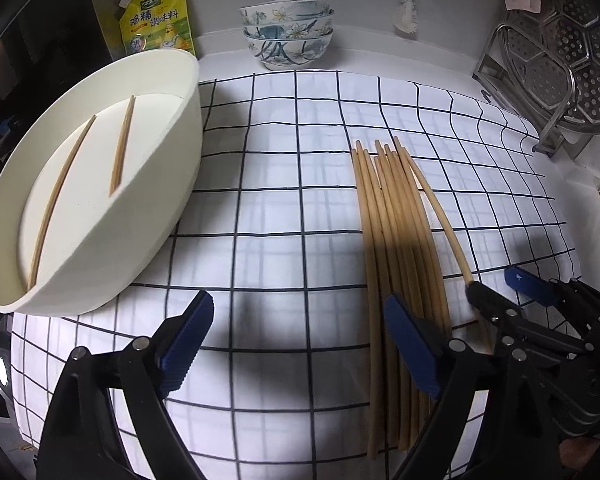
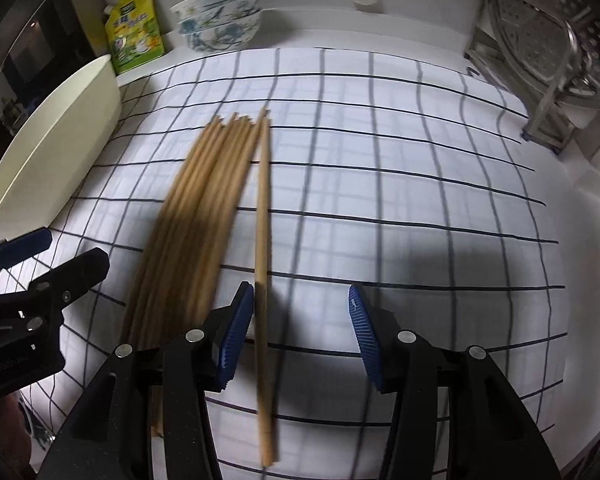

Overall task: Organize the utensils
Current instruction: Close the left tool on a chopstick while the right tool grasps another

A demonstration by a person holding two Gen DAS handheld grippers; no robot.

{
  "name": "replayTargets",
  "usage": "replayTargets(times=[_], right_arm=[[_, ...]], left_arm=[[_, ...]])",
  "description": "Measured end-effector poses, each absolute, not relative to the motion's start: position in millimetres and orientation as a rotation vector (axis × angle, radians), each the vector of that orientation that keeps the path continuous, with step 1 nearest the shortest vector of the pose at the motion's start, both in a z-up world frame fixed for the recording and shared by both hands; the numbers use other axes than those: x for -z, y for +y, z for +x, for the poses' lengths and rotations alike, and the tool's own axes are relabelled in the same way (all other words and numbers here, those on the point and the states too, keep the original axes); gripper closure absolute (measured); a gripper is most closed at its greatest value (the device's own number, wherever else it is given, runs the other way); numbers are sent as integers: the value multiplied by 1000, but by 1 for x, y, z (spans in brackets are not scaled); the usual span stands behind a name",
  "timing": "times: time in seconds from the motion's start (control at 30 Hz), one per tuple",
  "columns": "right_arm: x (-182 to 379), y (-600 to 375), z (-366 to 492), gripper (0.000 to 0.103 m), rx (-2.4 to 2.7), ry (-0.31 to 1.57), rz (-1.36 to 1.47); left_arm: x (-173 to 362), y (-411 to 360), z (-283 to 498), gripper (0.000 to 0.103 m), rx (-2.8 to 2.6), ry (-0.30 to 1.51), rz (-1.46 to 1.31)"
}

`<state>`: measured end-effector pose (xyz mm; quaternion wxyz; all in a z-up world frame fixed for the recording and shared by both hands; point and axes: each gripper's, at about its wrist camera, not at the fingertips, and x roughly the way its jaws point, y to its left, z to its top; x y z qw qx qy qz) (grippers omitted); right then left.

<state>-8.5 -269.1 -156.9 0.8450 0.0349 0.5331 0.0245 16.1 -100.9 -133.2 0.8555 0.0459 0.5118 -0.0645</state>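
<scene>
Wooden chopsticks (image 1: pixel 396 264) are seen lying in a bundle on a white cloth with a dark grid (image 1: pixel 292 184), right of centre in the left wrist view, their tips pointing toward the top of the frame. One chopstick (image 2: pixel 263 248) is set apart at the right edge of the bundle; in the right wrist view it runs from the upper middle down to the bottom of the frame.

Between the pads of the right hand-held gripper (image 2: pixel 300 336) this single chopstick is found, just beside the left pad, while the right pad stands well apart from it; the jaws are open and no grip is seen. In the left wrist view the same gripper is seen at the lower right, its dark tip at the chopstick's lower part.

The left hand-held gripper (image 1: pixel 296 344) is held wide open above bare cloth, with nothing between its blue pads; its right pad overlaps the bundle in the picture.

At the left of the frame a cream oval tray (image 1: pixel 156 208) is placed on the cloth, and two chopsticks (image 1: pixel 88 172) are lying in it. Along the top, a stack of flowered bowls (image 1: pixel 288 34), a yellow seasoning pouch (image 1: pixel 156 20) and, at the upper right, a metal rack (image 1: pixel 556 64) are seen on the table (image 1: pixel 400 56).
</scene>
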Motion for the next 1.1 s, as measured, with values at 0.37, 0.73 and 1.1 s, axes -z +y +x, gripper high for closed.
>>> replayTargets(times=[0.37, 0.73, 1.1], right_arm=[[154, -291, -10, 56, -57, 1108, 112], [157, -286, 0, 54, -83, 1107, 84], [161, -270, 12, 54, -105, 1093, -27]], left_arm=[[155, -110, 18, 17, 124, 1097, 157], [162, -108, 21, 15, 107, 1109, 165], [158, -123, 33, 49, 142, 1095, 139]])
